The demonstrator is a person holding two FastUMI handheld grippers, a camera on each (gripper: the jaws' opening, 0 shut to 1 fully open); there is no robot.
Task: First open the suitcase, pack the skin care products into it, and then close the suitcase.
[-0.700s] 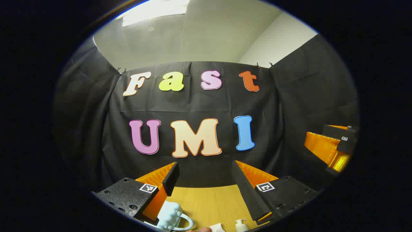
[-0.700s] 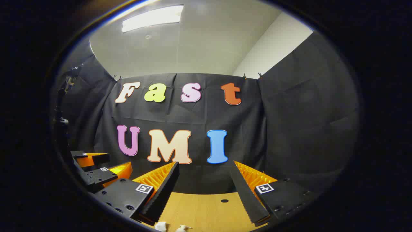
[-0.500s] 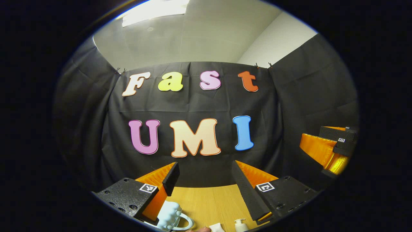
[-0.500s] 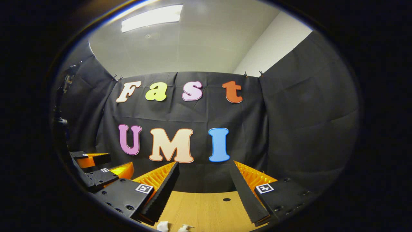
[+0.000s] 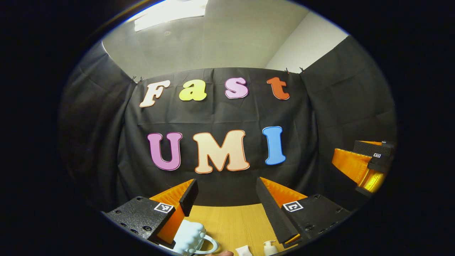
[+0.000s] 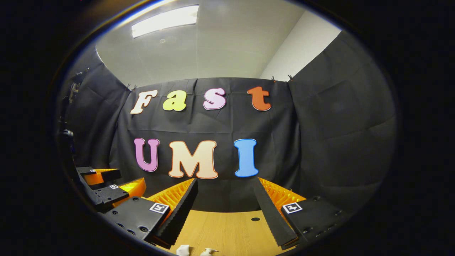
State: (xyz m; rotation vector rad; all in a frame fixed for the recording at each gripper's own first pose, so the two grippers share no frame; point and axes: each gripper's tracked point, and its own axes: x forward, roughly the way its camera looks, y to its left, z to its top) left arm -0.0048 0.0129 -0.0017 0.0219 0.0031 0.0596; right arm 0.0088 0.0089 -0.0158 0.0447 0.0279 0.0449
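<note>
below and ahead of your left gripper, jaws apart, sits the suitcase; right gripper, also apart, is farther.

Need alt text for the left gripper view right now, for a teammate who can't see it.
The left hand-held gripper is open and empty above a wooden table, facing the black cloth wall. A pale blue bumpy case with a handle, a white tube and a pump bottle lie below; the right hand-held gripper is at right.

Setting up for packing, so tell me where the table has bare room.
Bare wood lies between the left claw fingers, up to the booth wall. The near edge is crowded: pale bumpy case, tube, pump bottle. More bare table sits ahead of the right claw.
</note>
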